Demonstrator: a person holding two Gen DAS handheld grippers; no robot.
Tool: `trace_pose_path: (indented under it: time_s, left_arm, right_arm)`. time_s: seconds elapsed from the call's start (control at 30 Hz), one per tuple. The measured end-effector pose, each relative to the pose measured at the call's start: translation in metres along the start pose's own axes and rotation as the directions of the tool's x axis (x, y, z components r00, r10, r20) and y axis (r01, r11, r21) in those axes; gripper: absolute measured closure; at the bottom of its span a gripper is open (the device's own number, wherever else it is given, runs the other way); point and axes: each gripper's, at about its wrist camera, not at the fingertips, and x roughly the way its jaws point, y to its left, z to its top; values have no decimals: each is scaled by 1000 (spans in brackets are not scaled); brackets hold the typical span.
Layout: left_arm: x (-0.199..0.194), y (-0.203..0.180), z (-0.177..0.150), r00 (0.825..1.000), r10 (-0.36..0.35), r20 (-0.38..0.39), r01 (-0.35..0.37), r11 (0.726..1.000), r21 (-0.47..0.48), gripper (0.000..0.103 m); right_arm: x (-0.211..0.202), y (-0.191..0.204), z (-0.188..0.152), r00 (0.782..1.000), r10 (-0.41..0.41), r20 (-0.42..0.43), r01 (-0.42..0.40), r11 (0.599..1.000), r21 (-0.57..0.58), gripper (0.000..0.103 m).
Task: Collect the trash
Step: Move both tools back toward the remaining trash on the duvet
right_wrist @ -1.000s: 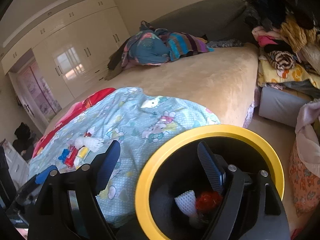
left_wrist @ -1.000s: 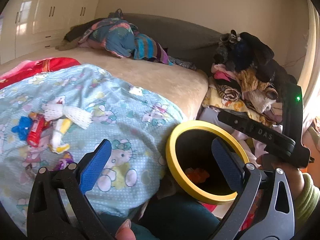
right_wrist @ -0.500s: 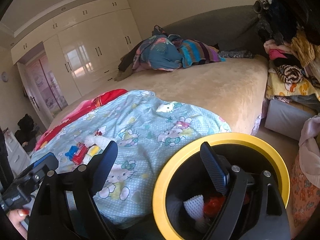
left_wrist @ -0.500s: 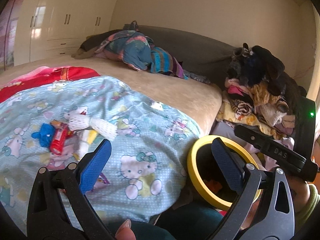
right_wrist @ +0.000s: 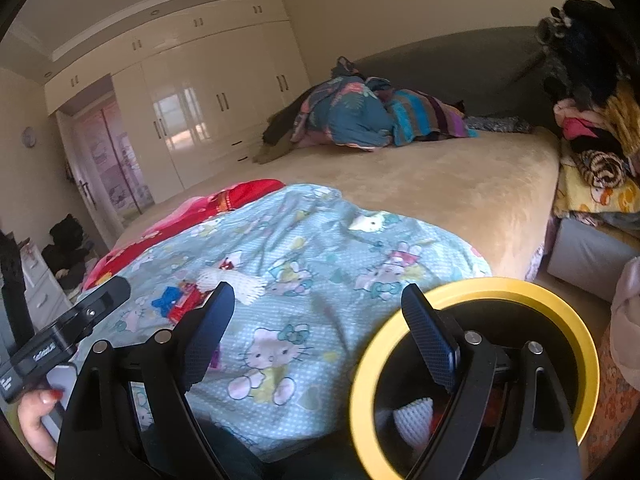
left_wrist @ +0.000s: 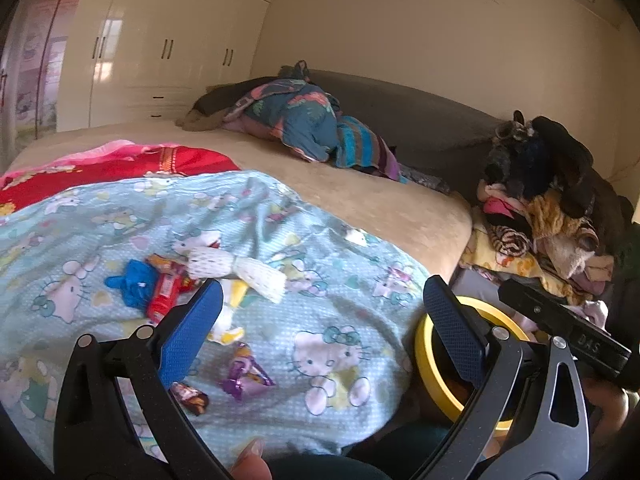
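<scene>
Trash lies on the Hello Kitty blanket (left_wrist: 320, 280): white foam nets (left_wrist: 236, 270), a red wrapper (left_wrist: 166, 292), a blue scrap (left_wrist: 134, 284), a yellow-white wrapper (left_wrist: 230, 320), a purple wrapper (left_wrist: 244, 376) and a small dark wrapper (left_wrist: 190, 394). My left gripper (left_wrist: 320, 332) is open and empty, just short of the pile. My right gripper (right_wrist: 316, 332) is open and empty beside the yellow-rimmed black bin (right_wrist: 520, 292). The bin holds a foam net (right_wrist: 412, 416) and red trash. The bin also shows in the left wrist view (left_wrist: 424, 360).
The beige bed (left_wrist: 360, 200) carries a red blanket (left_wrist: 120, 164) and bunched bedding (left_wrist: 304, 124) at the headboard. A heap of clothes (left_wrist: 540, 208) stands right of the bed. White wardrobes (right_wrist: 200, 108) line the far wall.
Both grippers have swung left, away from the bin and toward the trash pile on the blanket. The bin has shifted to the right in both views.
</scene>
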Motion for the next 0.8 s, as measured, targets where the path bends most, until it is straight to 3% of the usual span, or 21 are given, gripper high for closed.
trace_pose_path:
  time_s: [0.8]
  left_arm:
    - [-3, 75, 1, 992, 124, 12, -121, 984, -127, 11]
  right_arm:
    - [50, 74, -8, 991, 104, -81, -116, 981, -155, 18]
